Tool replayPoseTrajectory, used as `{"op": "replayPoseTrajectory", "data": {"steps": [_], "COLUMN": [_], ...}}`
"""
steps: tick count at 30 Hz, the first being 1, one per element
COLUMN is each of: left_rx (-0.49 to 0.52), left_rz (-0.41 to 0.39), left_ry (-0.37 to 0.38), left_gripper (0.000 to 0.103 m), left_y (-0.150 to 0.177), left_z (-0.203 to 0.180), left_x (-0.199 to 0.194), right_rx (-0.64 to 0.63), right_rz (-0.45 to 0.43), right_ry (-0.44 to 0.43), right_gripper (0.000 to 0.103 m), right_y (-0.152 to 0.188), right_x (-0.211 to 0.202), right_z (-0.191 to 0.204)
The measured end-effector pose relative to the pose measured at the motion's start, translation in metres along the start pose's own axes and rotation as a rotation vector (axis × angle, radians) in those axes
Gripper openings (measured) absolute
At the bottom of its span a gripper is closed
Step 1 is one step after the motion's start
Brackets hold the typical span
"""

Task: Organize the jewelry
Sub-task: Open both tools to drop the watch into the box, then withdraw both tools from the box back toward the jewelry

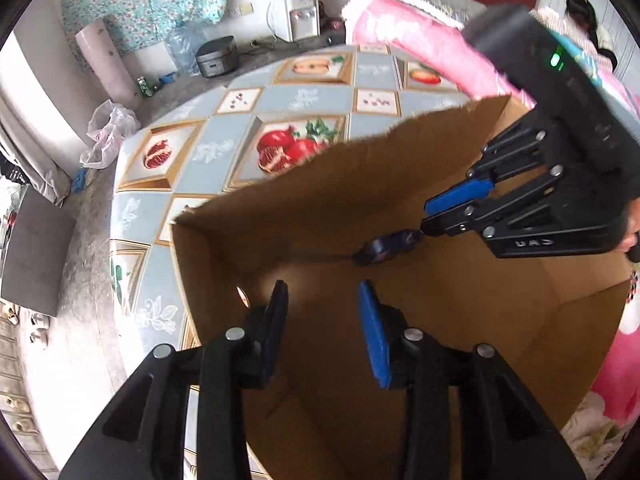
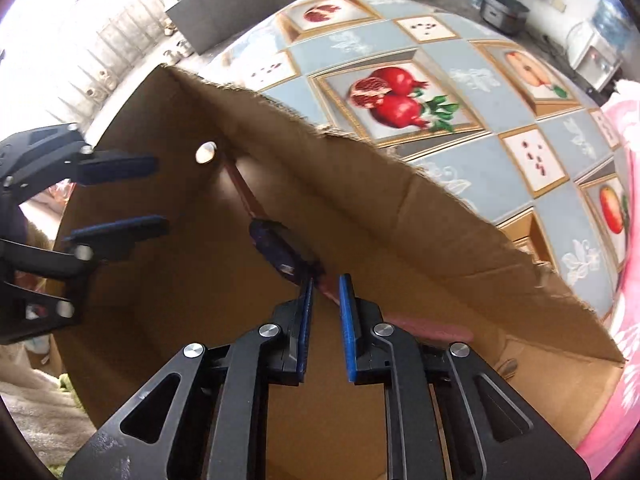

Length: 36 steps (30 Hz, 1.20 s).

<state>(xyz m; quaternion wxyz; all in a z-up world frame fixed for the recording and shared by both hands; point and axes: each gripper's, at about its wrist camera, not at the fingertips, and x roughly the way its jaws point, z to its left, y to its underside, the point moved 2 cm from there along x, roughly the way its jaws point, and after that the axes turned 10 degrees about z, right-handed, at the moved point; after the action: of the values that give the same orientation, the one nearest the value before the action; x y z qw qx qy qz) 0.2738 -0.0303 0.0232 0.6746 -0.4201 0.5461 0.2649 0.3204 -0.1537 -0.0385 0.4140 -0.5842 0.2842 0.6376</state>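
Observation:
An open cardboard box (image 1: pixel 320 208) stands on a table with a fruit-print cloth (image 1: pixel 240 120). Both grippers point down into it. My left gripper (image 1: pixel 326 314) is open with nothing between its blue pads; it also shows at the left of the right wrist view (image 2: pixel 156 194). My right gripper (image 2: pixel 326 304) has a narrow gap between its pads and nothing in that gap. A dark blue jewelry piece (image 2: pixel 280 250) is blurred just beyond its fingertips, by the box's far wall. In the left wrist view the piece (image 1: pixel 386 246) is at the tip of the right gripper (image 1: pixel 430 216).
A reddish strip (image 2: pixel 244 192) runs down the box's inner corner, with a small hole (image 2: pixel 206 151) in the wall beside it. Pink bedding (image 1: pixel 420 40) lies behind the box. A water dispenser (image 1: pixel 296 16) and a rice cooker (image 1: pixel 216 56) stand on the floor beyond the table.

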Motion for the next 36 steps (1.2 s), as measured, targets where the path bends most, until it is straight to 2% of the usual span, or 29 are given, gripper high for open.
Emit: {"op": "replayPoseTrajectory", "data": {"steps": [5, 11, 14, 17, 18, 19, 20, 21, 22, 23, 25, 28, 31, 34, 36], "left_rx": [-0.046, -0.149, -0.201, -0.256, -0.275, -0.302, -0.325, -0.357, -0.384, -0.407, -0.443, -0.479, -0.483, -0.496, -0.509], "left_rz": [-0.093, -0.191, -0.213, -0.235, -0.245, -0.266, -0.286, -0.31, -0.323, -0.331, -0.339, -0.31, -0.279, -0.297, -0.302], "left_ry": [-0.016, 0.005, -0.002, 0.012, 0.022, 0.041, 0.06, 0.091, 0.119, 0.146, 0.21, 0.328, 0.407, 0.472, 0.448], "left_gripper": [0.037, 0.045, 0.05, 0.059, 0.064, 0.067, 0.073, 0.078, 0.08, 0.082, 0.084, 0.085, 0.085, 0.085, 0.086], "left_y": [0.009, 0.043, 0.063, 0.083, 0.088, 0.098, 0.108, 0.12, 0.129, 0.137, 0.151, 0.166, 0.167, 0.165, 0.163], "left_z": [0.013, 0.025, 0.028, 0.028, 0.028, 0.029, 0.031, 0.033, 0.035, 0.036, 0.036, 0.028, 0.011, 0.002, -0.003], "left_x": [-0.028, -0.057, -0.057, -0.057, -0.057, -0.059, -0.061, -0.062, -0.062, -0.061, -0.057, -0.041, -0.024, -0.018, -0.018], "right_rx": [0.032, 0.036, 0.049, 0.093, 0.111, 0.123, 0.127, 0.142, 0.162, 0.19, 0.289, 0.503, 0.672, 0.738, 0.731], "right_rz": [-0.043, -0.095, -0.092, -0.11, -0.135, -0.194, -0.253, -0.345, -0.411, -0.477, -0.559, -0.605, -0.558, -0.522, -0.515], "right_ry": [0.015, 0.022, 0.051, 0.078, 0.089, 0.093, 0.089, 0.093, 0.103, 0.112, 0.107, 0.001, -0.142, -0.264, -0.327], "right_gripper": [0.014, 0.015, 0.015, 0.015, 0.022, 0.036, 0.046, 0.061, 0.067, 0.068, 0.074, 0.075, 0.075, 0.073, 0.069], "right_y": [0.007, 0.015, 0.006, 0.007, 0.011, 0.022, 0.037, 0.061, 0.083, 0.108, 0.156, 0.219, 0.253, 0.257, 0.252], "right_x": [-0.009, -0.022, -0.019, -0.029, -0.034, -0.045, -0.06, -0.08, -0.093, -0.106, -0.118, -0.111, -0.077, -0.046, -0.036], "right_z": [-0.004, 0.008, 0.012, 0.018, 0.015, 0.016, 0.021, 0.024, 0.025, 0.025, 0.017, -0.007, -0.026, -0.028, -0.022]}}
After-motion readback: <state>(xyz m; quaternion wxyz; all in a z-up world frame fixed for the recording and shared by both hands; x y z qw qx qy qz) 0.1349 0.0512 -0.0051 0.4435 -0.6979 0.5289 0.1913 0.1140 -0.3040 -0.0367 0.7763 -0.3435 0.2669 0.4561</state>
